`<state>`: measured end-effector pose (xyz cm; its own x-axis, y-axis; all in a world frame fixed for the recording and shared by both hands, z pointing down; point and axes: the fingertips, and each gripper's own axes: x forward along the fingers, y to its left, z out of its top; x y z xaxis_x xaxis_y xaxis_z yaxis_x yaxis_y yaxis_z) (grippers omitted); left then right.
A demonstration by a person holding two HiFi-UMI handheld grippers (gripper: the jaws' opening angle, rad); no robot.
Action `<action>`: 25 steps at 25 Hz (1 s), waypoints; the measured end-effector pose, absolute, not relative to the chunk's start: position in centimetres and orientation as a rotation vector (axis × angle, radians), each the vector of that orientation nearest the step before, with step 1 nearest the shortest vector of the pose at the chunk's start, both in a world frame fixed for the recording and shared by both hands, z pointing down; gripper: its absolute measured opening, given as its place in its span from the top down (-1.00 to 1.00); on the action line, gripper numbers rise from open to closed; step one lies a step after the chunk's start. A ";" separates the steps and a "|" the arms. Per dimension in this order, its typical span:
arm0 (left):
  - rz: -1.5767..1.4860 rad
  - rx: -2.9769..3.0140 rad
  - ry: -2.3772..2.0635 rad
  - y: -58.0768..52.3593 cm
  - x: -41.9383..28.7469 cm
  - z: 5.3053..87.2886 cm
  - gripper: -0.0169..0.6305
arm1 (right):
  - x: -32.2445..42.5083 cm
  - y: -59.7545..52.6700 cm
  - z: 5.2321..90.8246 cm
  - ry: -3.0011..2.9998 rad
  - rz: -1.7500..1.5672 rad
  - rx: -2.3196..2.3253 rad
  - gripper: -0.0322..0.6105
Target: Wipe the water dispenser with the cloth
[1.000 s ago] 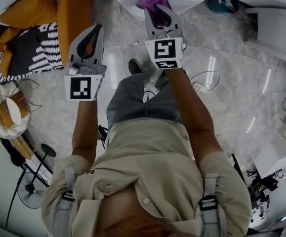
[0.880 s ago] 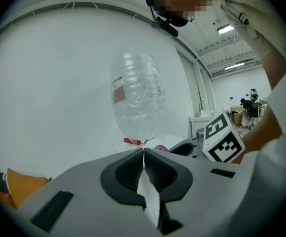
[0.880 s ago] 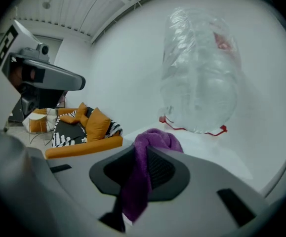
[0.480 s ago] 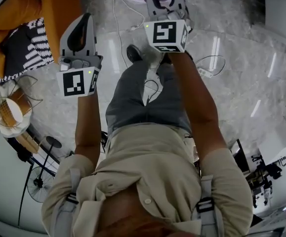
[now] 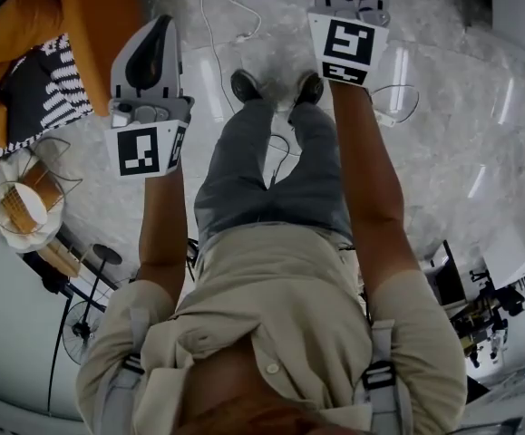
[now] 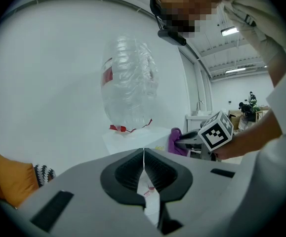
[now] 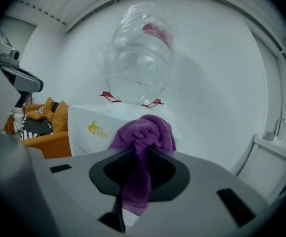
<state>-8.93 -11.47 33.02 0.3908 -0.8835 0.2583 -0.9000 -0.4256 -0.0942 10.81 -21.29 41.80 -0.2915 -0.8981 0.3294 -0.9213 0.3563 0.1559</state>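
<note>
Right gripper [image 7: 137,154]: jaws clamped on purple cloth [image 7: 143,130], just before the dispenser [image 7: 91,127]. Left gripper [image 6: 143,157]: jaws pressed together, empty. Head view: right jaws and cloth cut off at 1 o'clock.

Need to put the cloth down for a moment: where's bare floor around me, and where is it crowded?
Bare glossy grey marble floor lies right of the grey-trousered legs, between the thin wire loop and the white furniture. A narrower strip runs between the left tool and the white cable. Crowded on the left: orange cushions, round wire basket.
</note>
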 end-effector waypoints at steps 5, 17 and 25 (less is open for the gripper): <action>0.420 2.542 -1.672 -11.1 -10.2 33.4 0.88 | 5.1 -20.6 41.3 -2.363 0.143 1.544 0.65; 0.414 2.423 -1.780 -8.9 -17.8 34.9 0.88 | -11.5 -17.9 43.7 -2.524 0.191 1.222 0.65; 0.400 2.427 -1.759 -8.9 -19.0 35.9 0.88 | -3.2 -18.4 45.1 -2.369 0.218 1.461 0.65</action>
<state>-18.97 -8.95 35.87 0.2904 -0.9151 0.2798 -0.9462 -0.3183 -0.0589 -3.19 -18.40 45.07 -0.4084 -0.8344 0.3700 -0.8880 0.4570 0.0505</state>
